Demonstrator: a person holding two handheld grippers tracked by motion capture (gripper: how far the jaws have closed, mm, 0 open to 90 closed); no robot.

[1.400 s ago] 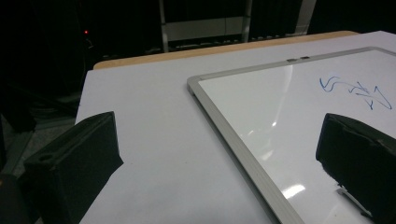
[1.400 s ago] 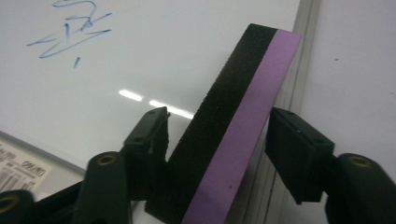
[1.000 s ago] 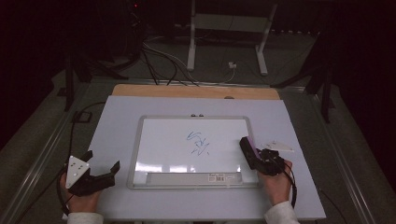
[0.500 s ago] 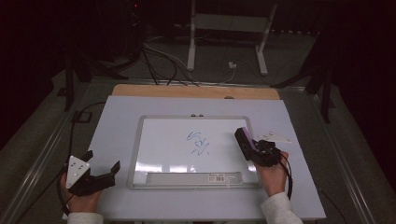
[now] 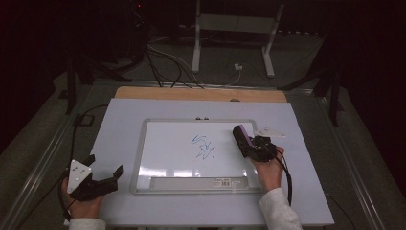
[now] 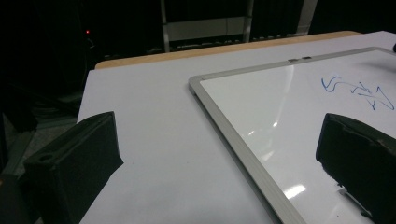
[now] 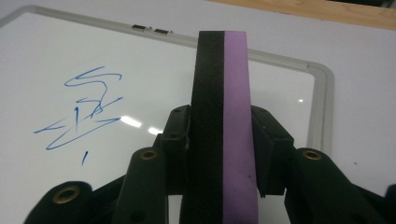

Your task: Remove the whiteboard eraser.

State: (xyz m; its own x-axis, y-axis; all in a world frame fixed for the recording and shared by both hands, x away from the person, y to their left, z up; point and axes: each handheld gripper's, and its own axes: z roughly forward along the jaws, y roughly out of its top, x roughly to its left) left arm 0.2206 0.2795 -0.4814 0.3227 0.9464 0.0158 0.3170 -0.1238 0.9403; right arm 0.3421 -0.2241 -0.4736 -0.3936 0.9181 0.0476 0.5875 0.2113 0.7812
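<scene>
- Eraser [image 7: 223,130], a block with one black layer and one purple layer, is what I have pinched in my right gripper [image 5: 250,142]; in the right gripper view both jaws press flat on its two sides and it stands up between them on edge.
- From the high view I see the eraser [image 5: 242,134] over the right part of the whiteboard [image 5: 167,158], near the board's right edge, with the purple side facing away from the scribble.
- I cannot tell whether the eraser's tip touches the board surface or hangs just above it.
- Blue scribble [image 5: 203,146] sits around the middle of the whiteboard, just beside the eraser on its left and apart from it; in the right gripper view the scribble [image 7: 84,114] lies left of the black layer.
- My right hand [image 5: 268,167] comes in over the board's lower right corner, with the cable looping beside the wrist.
- My left gripper [image 5: 103,175] rests on the white table sheet [image 5: 119,120] near its front left corner, well apart from the whiteboard's left edge.
- Its jaws stand spread wide with nothing between them; the left gripper view shows bare sheet and the board's silver frame [image 6: 233,135] in the gap.
- Whiteboard lies flat in the middle of the table sheet, and a wooden strip [image 5: 191,93] runs along the sheet's far edge.
</scene>
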